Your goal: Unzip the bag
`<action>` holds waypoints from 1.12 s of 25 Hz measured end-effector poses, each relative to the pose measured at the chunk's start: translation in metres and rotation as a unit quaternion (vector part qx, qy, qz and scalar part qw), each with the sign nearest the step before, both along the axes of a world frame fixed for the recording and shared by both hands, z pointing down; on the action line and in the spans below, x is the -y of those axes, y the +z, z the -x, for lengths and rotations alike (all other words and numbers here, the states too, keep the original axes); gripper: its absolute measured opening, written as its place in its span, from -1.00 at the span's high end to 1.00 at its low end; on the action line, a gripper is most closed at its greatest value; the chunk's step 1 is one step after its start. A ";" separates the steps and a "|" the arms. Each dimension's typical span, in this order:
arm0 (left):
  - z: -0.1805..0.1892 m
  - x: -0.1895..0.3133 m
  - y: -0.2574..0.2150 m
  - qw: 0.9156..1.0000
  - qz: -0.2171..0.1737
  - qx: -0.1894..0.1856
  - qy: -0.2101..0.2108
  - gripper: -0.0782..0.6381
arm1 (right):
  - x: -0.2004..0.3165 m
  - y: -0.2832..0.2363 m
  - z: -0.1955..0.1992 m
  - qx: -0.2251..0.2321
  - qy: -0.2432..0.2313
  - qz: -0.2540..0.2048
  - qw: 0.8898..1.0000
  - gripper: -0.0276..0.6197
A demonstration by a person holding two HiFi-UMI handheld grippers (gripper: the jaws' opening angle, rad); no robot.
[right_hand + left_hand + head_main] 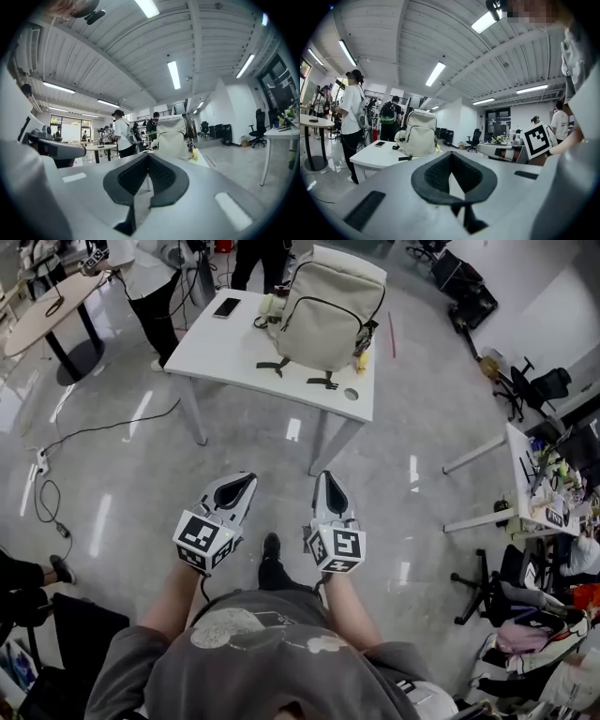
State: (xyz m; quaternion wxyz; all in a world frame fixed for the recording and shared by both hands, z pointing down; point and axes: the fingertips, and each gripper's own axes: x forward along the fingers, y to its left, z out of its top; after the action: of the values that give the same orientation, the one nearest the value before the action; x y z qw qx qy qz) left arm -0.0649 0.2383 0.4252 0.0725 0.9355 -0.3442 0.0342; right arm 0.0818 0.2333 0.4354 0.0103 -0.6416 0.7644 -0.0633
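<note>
Glossy grey floor (234, 456) fills the head view, its polish throwing back streaks of ceiling light. At twelve o'clock from the person stands a white rectangular table (225, 357) on slim pale legs. The bag (328, 310), a cream fabric backpack with dark zip lines tracing its rounded front panels, sits upright toward the table's one o'clock end. Its two black-tipped straps (274, 365) trail flat on the tabletop toward the near edge. A dark phone (226, 307) lies at the bag's nine o'clock, and a small yellow thing (361, 360) rests at its four o'clock. The left gripper (246, 480) and right gripper (325, 476) hover side by side at six o'clock, well apart from the table, with only open floor between them and it. Each is a smooth white shell with ribbed black pads and a marker cube (204, 540) at its back. In the left gripper view the jaws are pressed together at the tips with nothing between them, and the right gripper view shows the same. A black cable (94, 432) snakes across the floor at ten o'clock. A person in a white top (150, 282) stands beside the table's far left corner near a round wooden table (37, 320). At three o'clock stand a cluttered white desk (520, 460) and black office chairs (539, 385).
</note>
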 end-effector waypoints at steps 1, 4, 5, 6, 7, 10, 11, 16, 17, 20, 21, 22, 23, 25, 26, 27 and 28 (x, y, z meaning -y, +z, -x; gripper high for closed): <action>-0.005 0.012 -0.002 1.000 -0.001 -0.001 0.000 0.76 | 0.015 -0.002 -0.002 -0.001 -0.006 -0.003 1.000 0.91; -0.019 0.050 -0.006 1.000 0.004 -0.010 -0.007 0.76 | 0.055 -0.009 -0.014 -0.002 -0.016 -0.012 1.000 0.91; -0.024 0.064 -0.006 1.000 0.008 -0.014 -0.013 0.76 | 0.067 -0.010 -0.019 -0.005 -0.019 -0.013 1.000 0.91; -0.028 0.077 -0.006 0.999 0.015 -0.020 -0.020 0.76 | 0.077 -0.010 -0.024 -0.009 -0.022 -0.013 1.000 0.91; -0.033 0.089 -0.006 0.999 0.020 -0.026 -0.027 0.76 | 0.087 -0.010 -0.030 -0.013 -0.026 -0.011 1.000 0.91; -0.046 0.120 -0.003 0.998 0.019 -0.021 -0.048 0.76 | 0.116 -0.005 -0.048 -0.002 -0.040 0.001 0.999 0.91; -0.050 0.131 -0.001 0.998 0.016 -0.014 -0.056 0.76 | 0.127 -0.004 -0.054 0.003 -0.044 0.003 0.999 0.91; -0.066 0.173 -0.002 0.996 0.016 -0.018 -0.082 0.76 | 0.168 -0.010 -0.071 -0.009 -0.060 -0.006 0.998 0.91; -0.067 0.178 -0.002 0.996 0.016 -0.017 -0.086 0.76 | 0.173 -0.009 -0.072 -0.012 -0.062 -0.006 0.998 0.91; -0.067 0.195 -0.001 0.995 0.018 -0.013 -0.096 0.76 | 0.187 -0.003 -0.072 -0.019 -0.070 0.001 0.997 0.91; -0.066 0.201 0.000 0.995 0.019 -0.013 -0.099 0.76 | 0.191 0.001 -0.071 -0.021 -0.073 0.005 0.997 0.91; -0.065 0.206 0.001 0.995 0.020 -0.014 -0.102 0.76 | 0.195 0.004 -0.069 -0.024 -0.075 0.008 0.997 0.91; -0.063 0.212 0.003 0.994 0.022 -0.014 -0.104 0.76 | 0.199 0.006 -0.067 -0.026 -0.077 0.011 0.997 0.91; -0.060 0.224 0.007 0.994 0.025 -0.014 -0.106 0.76 | 0.208 0.009 -0.063 -0.029 -0.081 0.014 0.996 0.91; -0.059 0.232 0.010 0.994 0.028 -0.015 -0.105 0.76 | 0.214 0.011 -0.062 -0.030 -0.081 0.015 0.996 0.91; -0.058 0.241 0.013 0.994 0.031 -0.017 -0.104 0.76 | 0.221 0.013 -0.062 -0.031 -0.080 0.017 0.996 0.91; -0.058 0.251 0.016 0.994 0.034 -0.019 -0.103 0.76 | 0.229 0.016 -0.062 -0.031 -0.076 0.020 0.996 0.91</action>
State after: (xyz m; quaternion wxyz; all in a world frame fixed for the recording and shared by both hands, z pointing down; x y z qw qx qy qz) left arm -0.0072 -0.0123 0.4416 0.1140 0.8927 -0.4356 0.0199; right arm 0.1439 0.0040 0.4510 -0.0312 -0.5831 0.8097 -0.0587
